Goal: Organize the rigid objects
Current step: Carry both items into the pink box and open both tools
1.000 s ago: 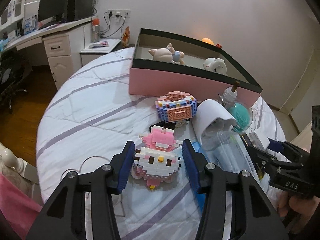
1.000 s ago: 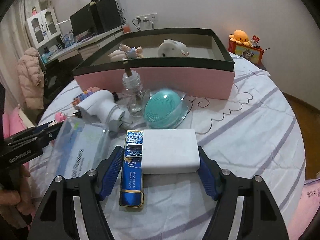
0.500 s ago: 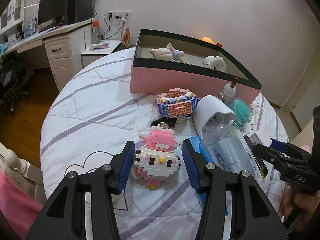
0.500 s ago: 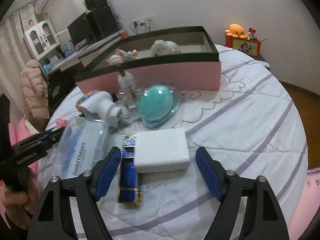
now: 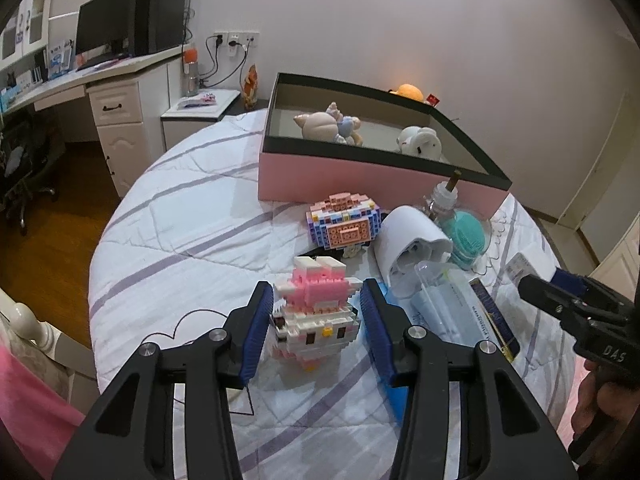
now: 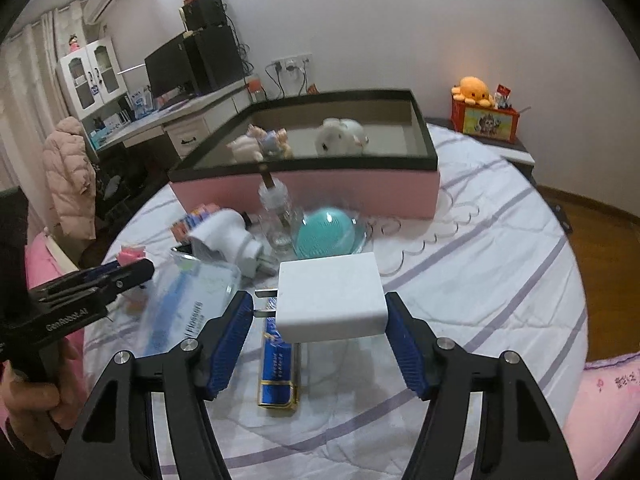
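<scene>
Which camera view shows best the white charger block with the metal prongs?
The right wrist view: the white charger block fills the centre, lifted between the right gripper pads, prongs pointing left. In the left wrist view only a small part of it shows, near the right gripper's tip.

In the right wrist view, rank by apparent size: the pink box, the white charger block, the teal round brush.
1. pink box
2. white charger block, enlarged by nearness
3. teal round brush
</scene>
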`<state>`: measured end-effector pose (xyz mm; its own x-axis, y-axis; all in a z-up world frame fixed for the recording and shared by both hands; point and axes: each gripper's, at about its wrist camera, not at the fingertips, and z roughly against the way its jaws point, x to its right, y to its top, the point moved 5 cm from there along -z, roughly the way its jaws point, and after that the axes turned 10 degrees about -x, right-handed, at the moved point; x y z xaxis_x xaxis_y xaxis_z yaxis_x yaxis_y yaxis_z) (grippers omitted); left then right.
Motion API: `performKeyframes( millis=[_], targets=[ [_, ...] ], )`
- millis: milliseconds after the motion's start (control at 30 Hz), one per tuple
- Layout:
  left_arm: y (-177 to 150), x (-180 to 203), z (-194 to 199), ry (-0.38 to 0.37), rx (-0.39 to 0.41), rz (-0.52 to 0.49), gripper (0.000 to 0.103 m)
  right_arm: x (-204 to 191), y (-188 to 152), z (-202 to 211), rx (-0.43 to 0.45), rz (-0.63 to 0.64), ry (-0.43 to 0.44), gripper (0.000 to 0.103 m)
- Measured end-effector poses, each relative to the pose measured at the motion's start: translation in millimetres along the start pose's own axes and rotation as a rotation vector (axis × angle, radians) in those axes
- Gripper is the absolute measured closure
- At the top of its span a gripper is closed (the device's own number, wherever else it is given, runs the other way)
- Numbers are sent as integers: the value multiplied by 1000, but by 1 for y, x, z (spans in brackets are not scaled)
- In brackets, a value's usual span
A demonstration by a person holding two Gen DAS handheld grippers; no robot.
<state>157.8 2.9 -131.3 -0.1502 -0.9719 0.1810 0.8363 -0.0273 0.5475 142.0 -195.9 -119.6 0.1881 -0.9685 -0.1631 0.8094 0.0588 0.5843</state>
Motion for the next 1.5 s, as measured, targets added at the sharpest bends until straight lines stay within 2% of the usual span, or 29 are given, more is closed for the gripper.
performKeyframes(
  millis=[267, 400, 567, 767, 967, 1167, 1500],
  targets=[
    [4, -2, 3, -9, 11, 8, 57, -10, 9, 13, 29, 28, 13, 36],
    [10, -1, 18, -11, 46, 0, 57, -14, 14, 18, 41, 41, 14, 36],
    [28, 5, 37, -6, 91, -25, 57, -18, 37, 26, 70, 62, 9, 36],
    [68, 17, 55, -8, 151, -56, 57, -15, 85, 35, 107, 74, 6, 36],
    [127, 30, 61, -15, 191, -74, 57, -7, 138, 26, 102, 72, -3, 36],
    [183, 37, 23, 19, 165, -87, 57, 13, 184, -24, 32, 31, -13, 36],
    [236, 38, -82, 59, 37, -80, 57, 48, 212, -108, -80, -50, -27, 35]
  ],
)
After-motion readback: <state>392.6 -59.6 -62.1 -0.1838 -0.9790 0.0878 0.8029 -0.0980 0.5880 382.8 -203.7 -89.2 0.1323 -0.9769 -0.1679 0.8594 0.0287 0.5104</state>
